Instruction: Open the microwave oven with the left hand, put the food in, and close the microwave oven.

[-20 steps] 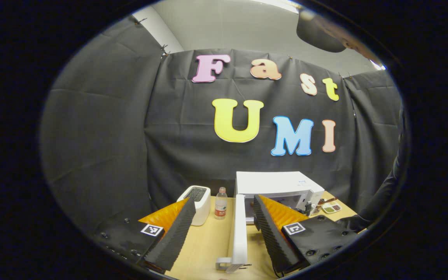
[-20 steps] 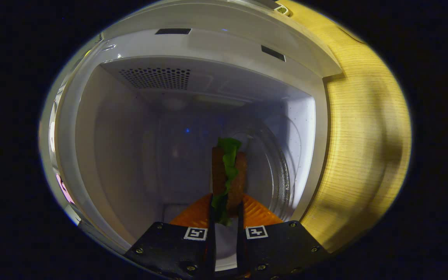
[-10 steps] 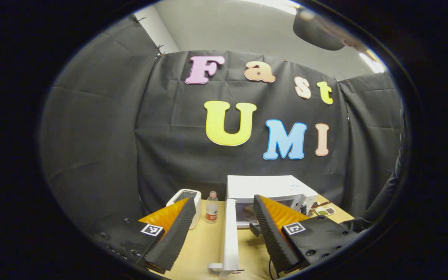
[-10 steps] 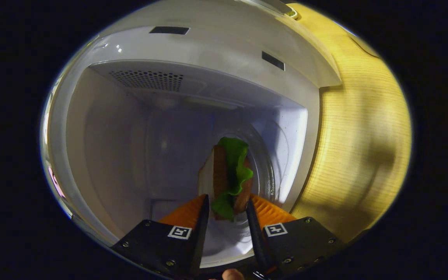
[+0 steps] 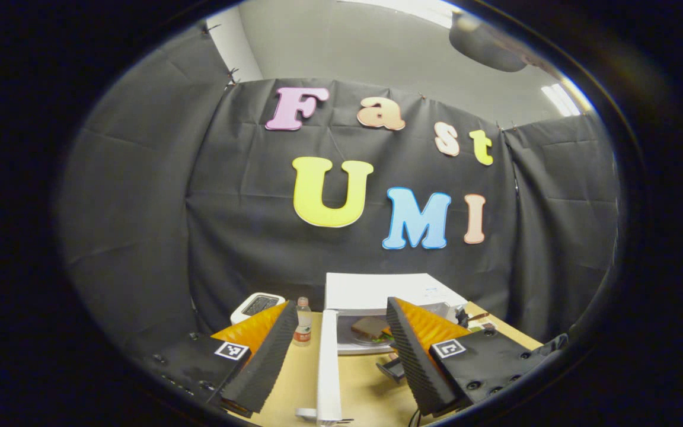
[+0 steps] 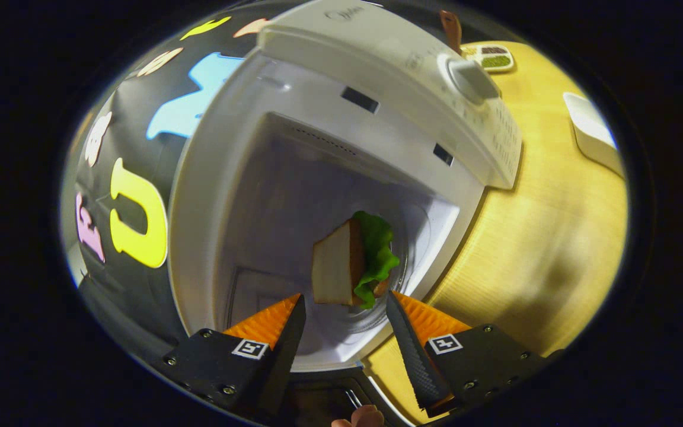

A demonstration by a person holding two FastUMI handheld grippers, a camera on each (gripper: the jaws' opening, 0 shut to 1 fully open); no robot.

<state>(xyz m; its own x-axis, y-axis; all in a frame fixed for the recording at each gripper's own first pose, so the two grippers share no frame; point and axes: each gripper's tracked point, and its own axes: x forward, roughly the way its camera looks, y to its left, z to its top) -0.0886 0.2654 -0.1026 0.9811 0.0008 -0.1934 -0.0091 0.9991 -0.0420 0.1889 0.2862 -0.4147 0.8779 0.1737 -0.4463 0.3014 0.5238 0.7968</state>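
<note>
In the left gripper view, the right finger [image 5: 407,350] covers part of the sandwich [image 5: 370,328] near the lower centre, and the door [image 5: 328,370] is cut off at the bottom edge. The small tray [image 5: 485,325] at lower right is too small to tell its contents.

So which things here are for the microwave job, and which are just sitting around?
For the job:
- microwave, door open
- sandwich, lying inside on the glass plate
- left gripper, open
- right gripper, open, just outside the opening

Just lying about:
- toaster
- water bottle
- small tray of food
</note>
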